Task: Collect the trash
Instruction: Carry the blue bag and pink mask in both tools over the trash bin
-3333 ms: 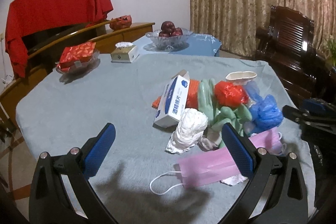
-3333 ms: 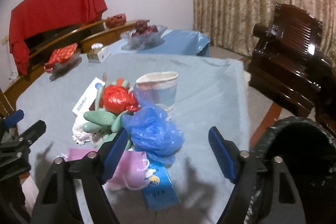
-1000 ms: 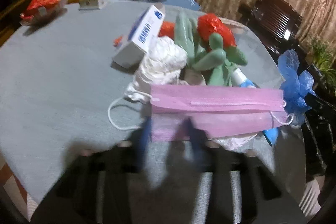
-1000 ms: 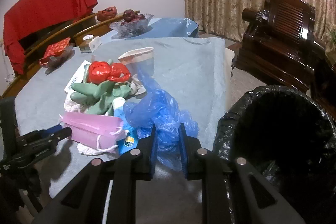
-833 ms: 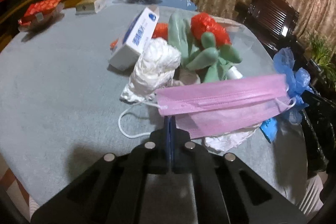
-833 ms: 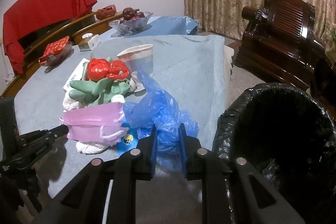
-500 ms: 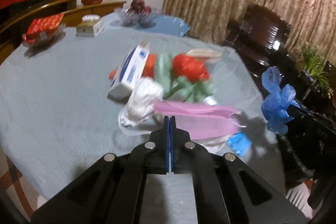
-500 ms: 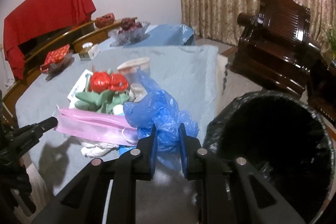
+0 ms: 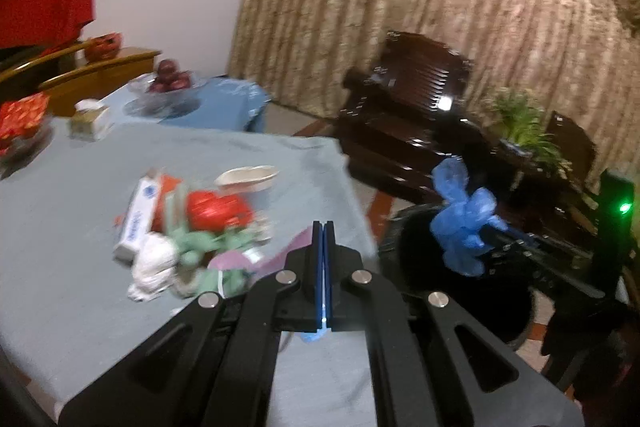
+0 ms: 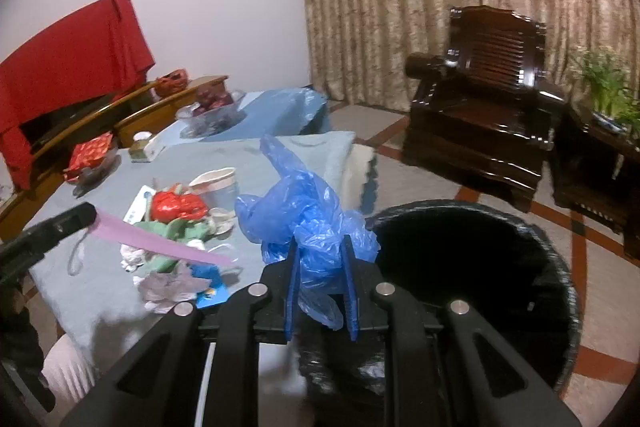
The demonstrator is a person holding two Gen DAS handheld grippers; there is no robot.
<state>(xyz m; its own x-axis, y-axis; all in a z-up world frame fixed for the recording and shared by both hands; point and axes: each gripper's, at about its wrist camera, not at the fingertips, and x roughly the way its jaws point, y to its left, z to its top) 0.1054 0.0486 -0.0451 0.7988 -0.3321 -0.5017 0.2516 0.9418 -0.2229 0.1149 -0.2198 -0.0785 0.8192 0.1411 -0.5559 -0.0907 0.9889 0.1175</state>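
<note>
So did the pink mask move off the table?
Yes. The pink mask was lying flat by the green gloves before; now the left gripper holds it lifted above them, stretching toward the black bin.

The matte black plastic left gripper (image 9: pixel 323 227) fills the lower centre of the left wrist view, with thin blue pads lining its two fingers and four round silver screws across its angular linkage arms. The matching black right gripper (image 10: pixel 320 259), at the bottom of the right wrist view, has ridged blue pads (image 10: pixel 294 287) and four silver screws.
</note>
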